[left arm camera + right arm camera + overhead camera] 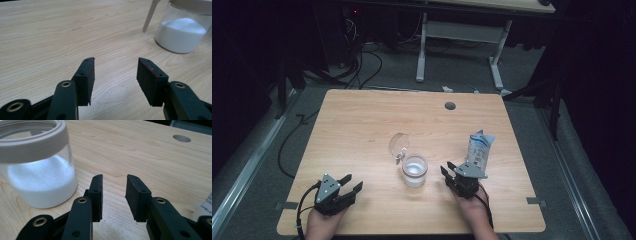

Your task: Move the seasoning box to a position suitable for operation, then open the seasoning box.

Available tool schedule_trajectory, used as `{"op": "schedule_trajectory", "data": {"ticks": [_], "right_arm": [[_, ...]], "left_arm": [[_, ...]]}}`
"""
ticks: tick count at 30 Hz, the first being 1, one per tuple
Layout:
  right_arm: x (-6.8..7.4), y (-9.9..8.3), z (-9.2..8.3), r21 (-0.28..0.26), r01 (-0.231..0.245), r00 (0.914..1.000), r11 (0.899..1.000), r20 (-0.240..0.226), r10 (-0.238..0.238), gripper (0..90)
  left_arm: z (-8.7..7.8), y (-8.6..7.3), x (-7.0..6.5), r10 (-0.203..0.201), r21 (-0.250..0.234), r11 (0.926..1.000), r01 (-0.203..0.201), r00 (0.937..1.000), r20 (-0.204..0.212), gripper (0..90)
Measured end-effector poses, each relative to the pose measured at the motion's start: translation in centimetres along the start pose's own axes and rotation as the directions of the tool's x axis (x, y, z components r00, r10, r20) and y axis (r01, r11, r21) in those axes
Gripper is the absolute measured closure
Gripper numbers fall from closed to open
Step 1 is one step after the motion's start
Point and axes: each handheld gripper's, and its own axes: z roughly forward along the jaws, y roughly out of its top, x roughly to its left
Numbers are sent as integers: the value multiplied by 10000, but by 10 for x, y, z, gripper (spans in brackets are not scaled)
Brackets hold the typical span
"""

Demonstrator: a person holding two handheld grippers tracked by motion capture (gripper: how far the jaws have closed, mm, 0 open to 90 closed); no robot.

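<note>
A glass jar (414,171) with white powder stands near the middle of the wooden table (362,125); it also appears as the jar (183,30) and the jar (37,167). Its round lid (399,145) hangs open at the jar's far side. A blue-and-white pouch (478,150) stands upright to the jar's right. My left gripper (351,184) rests near the front left edge, open and empty, its jaws (116,75) apart over bare wood. My right gripper (451,170) sits just right of the jar, in front of the pouch, open with nothing between its fingers (113,195).
A round cable hole (450,105) lies at the table's far side. Beyond the table are a white desk frame (459,45) and cables on the floor. A pale lid hinge or strap (150,15) slants down beside the jar.
</note>
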Motion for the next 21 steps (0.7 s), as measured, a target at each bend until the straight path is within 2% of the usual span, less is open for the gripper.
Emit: {"op": "schedule_trajectory", "data": {"ticks": [2,6,12,18,21], "right_arm": [[0,0,-1,2,85,10000,10000,29,-85,657],[-1,-3,-4,36,73,10000,10000,60,-73,656],[1,-6,-8,155,168,9999,9997,-30,-168,649],[1,-9,-9,346,109,9998,9993,-182,-103,644],[1,-10,-8,385,105,9997,9992,-226,-97,639]], "left_arm": [[2,0,-2,59,81,10000,-59,10000,48,486],[8,-2,-5,-193,78,9998,192,9997,143,484],[16,-4,-13,105,296,9995,-114,9995,305,482],[25,3,-19,-316,280,9991,305,9987,393,485],[29,3,-22,-350,317,9989,336,9984,451,488]]}}
